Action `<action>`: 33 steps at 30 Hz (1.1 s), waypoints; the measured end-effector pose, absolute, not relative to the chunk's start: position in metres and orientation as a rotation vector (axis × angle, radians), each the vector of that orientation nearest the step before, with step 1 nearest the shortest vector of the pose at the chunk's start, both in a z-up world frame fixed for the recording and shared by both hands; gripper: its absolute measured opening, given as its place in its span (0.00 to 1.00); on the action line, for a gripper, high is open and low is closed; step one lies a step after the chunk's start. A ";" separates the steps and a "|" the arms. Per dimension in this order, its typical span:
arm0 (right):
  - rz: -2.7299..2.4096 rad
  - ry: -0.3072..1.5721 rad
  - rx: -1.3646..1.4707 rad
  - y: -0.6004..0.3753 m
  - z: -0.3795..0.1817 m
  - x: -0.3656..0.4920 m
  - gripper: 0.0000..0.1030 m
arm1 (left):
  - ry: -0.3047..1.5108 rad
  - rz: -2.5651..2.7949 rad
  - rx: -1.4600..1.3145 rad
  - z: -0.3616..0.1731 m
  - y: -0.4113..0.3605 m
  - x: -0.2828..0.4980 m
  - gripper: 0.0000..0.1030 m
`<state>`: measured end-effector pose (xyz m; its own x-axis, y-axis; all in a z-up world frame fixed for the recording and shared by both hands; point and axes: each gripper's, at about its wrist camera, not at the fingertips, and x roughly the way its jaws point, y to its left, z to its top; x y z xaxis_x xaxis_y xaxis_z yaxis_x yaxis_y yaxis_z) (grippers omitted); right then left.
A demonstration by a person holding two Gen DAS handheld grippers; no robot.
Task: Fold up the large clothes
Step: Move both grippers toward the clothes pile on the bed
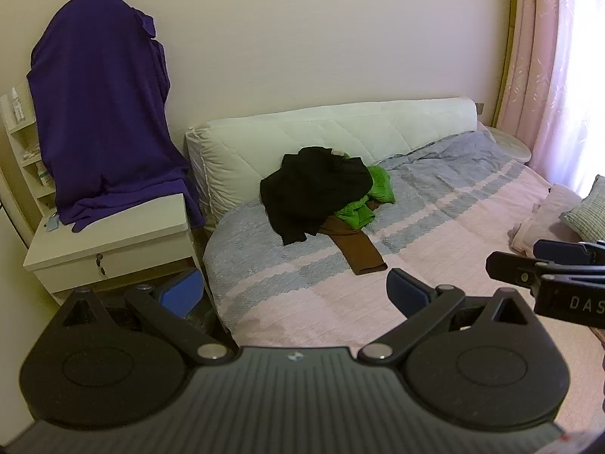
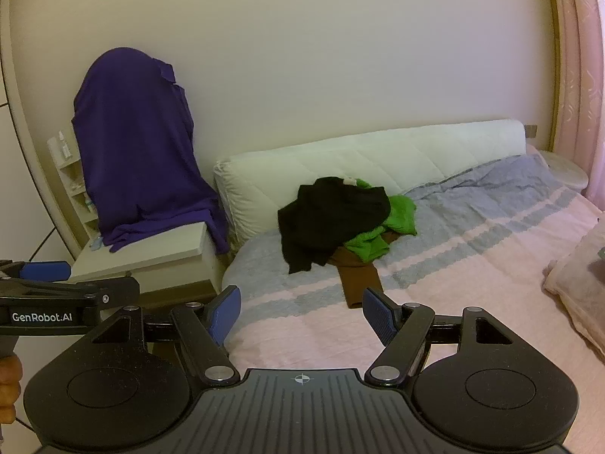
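**Heap of clothes on a bed, two open grippers held short of it**

A loose heap of clothes lies on the bed, near the headboard end. On top is a crumpled black garment (image 1: 315, 189). Beneath it, to its right, a bright green garment (image 1: 368, 196) pokes out. A brown garment (image 1: 359, 246) sits at the bottom, one long part trailing flat toward the camera. The three overlap and touch one another.

They rest on a bedspread (image 1: 435, 219) striped in pink and grey-blue. Behind the heap a long white quilted cushion (image 1: 340, 132) runs along a cream wall.

Left of the bed stands a white bedside cabinet (image 1: 113, 242) with a key in its drawer lock. A large purple cloth (image 1: 102, 113) drapes over something tall on the cabinet. Pink curtains (image 1: 548, 75) hang at the far right.

The left gripper (image 1: 295, 291) hovers above the near end of the bed, its blue-padded jaws spread wide with nothing between them. The right gripper (image 2: 301, 312) is beside it, jaws likewise apart and empty. Both are well apart from the clothes.
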<state>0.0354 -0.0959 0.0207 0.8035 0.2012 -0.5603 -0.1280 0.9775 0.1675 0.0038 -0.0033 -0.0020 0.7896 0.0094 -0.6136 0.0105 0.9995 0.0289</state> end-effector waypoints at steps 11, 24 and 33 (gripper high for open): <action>0.178 0.615 0.127 -0.101 0.018 0.040 0.67 | 0.665 -0.002 0.036 -0.006 -0.011 0.012 0.99; 0.194 0.621 0.132 -0.110 0.018 0.052 0.67 | 0.669 0.001 0.039 -0.008 -0.011 0.020 0.99; 0.204 0.628 0.137 -0.116 0.016 0.062 0.67 | 0.679 0.000 0.045 -0.012 -0.014 0.029 0.99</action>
<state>0.0621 -0.1157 0.0156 0.7900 0.2308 -0.5681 -0.1477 0.9708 0.1890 0.0291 -0.0139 -0.0116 0.7781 0.0145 -0.6280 0.0149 0.9990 0.0414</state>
